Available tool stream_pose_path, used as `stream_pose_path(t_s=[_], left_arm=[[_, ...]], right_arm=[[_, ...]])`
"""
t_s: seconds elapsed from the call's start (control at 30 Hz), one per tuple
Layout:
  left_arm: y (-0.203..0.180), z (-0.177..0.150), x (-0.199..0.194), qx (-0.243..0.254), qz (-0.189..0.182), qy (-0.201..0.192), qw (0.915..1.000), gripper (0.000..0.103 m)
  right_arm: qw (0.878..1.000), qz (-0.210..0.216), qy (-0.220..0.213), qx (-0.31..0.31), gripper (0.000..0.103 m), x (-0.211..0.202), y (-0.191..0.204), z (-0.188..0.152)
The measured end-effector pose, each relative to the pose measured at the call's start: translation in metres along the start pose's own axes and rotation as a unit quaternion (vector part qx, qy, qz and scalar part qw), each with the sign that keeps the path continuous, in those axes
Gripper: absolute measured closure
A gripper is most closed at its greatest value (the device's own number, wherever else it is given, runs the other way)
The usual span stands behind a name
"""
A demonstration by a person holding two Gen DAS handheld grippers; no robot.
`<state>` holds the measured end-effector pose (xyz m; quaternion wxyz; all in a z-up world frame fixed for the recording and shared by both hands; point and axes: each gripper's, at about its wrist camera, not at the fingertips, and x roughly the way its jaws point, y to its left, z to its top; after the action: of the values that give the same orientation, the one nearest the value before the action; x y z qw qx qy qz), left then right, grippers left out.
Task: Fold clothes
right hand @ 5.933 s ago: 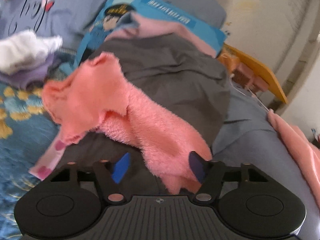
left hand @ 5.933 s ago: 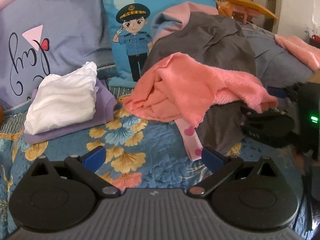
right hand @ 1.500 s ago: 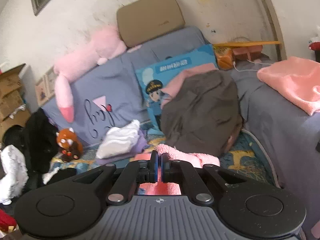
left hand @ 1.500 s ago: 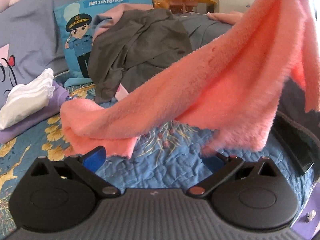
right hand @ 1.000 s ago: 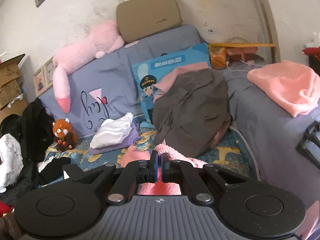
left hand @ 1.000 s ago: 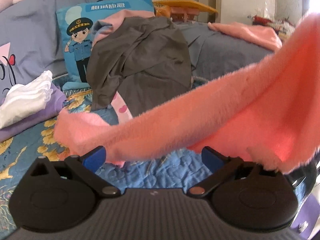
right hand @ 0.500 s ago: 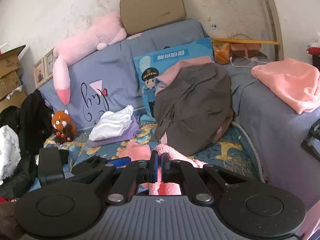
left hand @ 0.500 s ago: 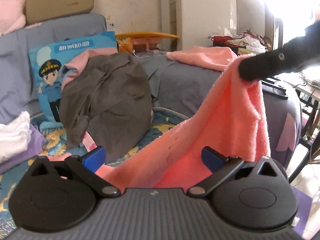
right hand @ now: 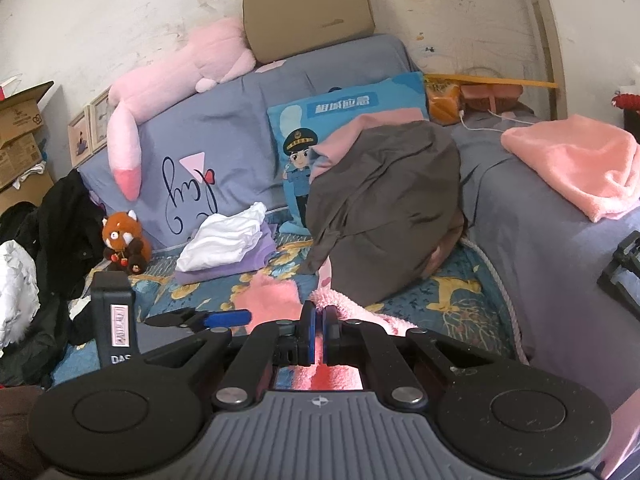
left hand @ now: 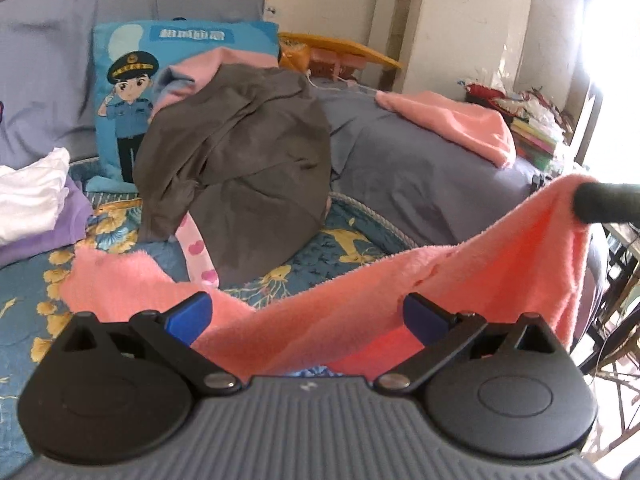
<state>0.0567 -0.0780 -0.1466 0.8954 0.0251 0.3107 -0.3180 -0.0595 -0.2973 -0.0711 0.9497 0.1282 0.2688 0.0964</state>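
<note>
Two blue pads of the left gripper point(left hand: 308, 318) are seen standing wide apart in the left wrist view, the pink fleece garment point(left hand: 360, 292) draped between them but not pressed. One corner is held up at the right edge by a black finger (the other gripper's, most likely), while the far end trails on the floral bedspread point(left hand: 352, 244). One grey garment point(left hand: 240, 160) waits behind.

From the right wrist view, the right gripper point(right hand: 319, 334) is seen clamped on the fleece edge. Soft, light and limp, it is best taken at the corners. One folded stack point(right hand: 224, 244) is counted.
</note>
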Motion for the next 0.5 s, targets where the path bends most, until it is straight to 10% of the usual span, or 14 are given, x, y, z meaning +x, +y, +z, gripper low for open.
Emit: stream_pose_path(t_s=[0.5], left_arm=[[-0.012,-0.002,0.001,0.009,-0.002,-0.002,1.0000,0.001]], right_arm=[[1.000,-0.012,0.009,0.003,0.100,0.000,-0.002,-0.006]])
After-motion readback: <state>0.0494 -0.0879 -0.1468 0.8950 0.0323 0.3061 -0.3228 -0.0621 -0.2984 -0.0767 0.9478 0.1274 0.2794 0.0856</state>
